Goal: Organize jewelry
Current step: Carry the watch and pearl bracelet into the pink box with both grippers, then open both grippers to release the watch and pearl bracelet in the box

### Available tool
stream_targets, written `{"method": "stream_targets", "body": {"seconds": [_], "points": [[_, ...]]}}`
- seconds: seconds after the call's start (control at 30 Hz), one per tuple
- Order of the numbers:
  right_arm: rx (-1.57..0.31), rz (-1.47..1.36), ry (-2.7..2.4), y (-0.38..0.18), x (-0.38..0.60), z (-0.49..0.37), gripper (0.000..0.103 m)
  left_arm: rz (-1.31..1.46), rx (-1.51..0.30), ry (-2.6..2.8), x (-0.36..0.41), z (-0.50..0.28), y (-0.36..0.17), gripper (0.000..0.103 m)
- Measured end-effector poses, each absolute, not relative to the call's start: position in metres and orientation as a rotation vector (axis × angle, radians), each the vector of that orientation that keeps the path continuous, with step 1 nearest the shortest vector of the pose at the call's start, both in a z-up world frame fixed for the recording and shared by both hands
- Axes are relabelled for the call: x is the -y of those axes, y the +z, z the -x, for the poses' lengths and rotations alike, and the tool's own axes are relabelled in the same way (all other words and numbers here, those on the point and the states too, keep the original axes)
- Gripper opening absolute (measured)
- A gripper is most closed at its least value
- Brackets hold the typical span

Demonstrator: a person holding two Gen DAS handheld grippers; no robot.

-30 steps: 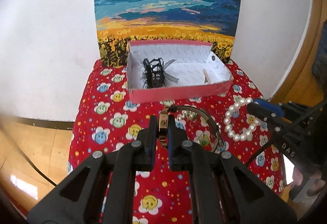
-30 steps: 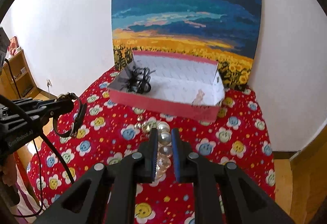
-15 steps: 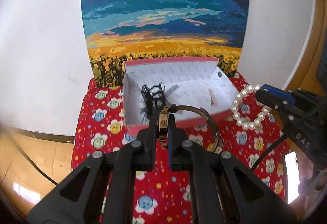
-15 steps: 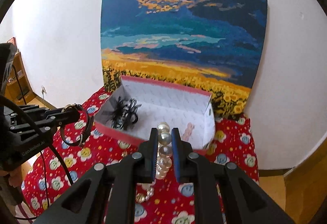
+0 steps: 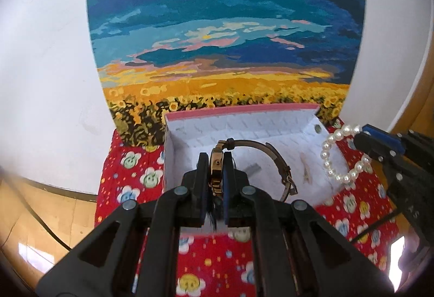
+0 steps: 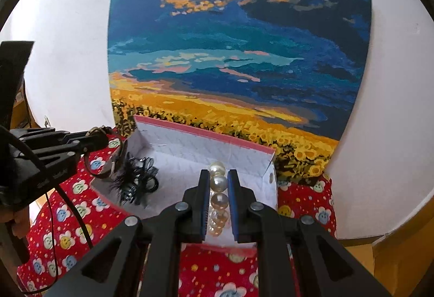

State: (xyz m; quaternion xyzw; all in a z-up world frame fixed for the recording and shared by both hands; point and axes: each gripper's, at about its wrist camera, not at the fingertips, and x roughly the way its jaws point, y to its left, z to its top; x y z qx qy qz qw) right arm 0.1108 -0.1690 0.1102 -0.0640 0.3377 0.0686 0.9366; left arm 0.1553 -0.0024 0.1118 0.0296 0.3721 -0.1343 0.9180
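My left gripper is shut on a gold wristwatch. Its brown strap curves off to the right, hanging over the open pink box with the white lining. My right gripper is shut on a pearl bracelet, held above the right half of the same box. In the left wrist view the pearl loop dangles from the right gripper over the box's right end. A black hair piece lies inside the box at its left end. In the right wrist view the left gripper holds the watch above that end.
The box stands on a red cloth with smiley flowers, close to a white wall. A sunflower painting leans right behind the box. Wooden floor shows past the cloth's left edge. A small pale clip lies on the box floor.
Both grippers have travelled forward from over the cloth to above the box, carrying the watch and the pearls. The box and painting now loom much larger.
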Motion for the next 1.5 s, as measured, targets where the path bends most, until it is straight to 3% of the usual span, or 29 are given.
{"method": "stream_targets", "body": {"seconds": [0.43,1.1,1.2,1.33,1.5], "points": [[-0.765,0.078,0.161,0.064,0.176,-0.184,0.015,-0.056,-0.861,-0.272,0.027,-0.222,0.054,0.002],[-0.848,0.027,0.113,0.015,0.200,-0.231,0.015,-0.071,-0.900,-0.266,0.030,-0.251,0.018,0.003],[-0.854,0.006,0.123,0.014,0.202,-0.232,0.016,-0.086,-0.903,-0.269,0.032,-0.250,0.021,0.014],[-0.839,-0.002,0.125,0.022,0.205,-0.225,0.029,-0.090,-0.893,-0.272,0.035,-0.245,0.030,0.030],[-0.817,-0.004,0.128,0.036,0.203,-0.213,0.031,-0.107,-0.885,-0.277,0.035,-0.231,0.045,0.035]]}}
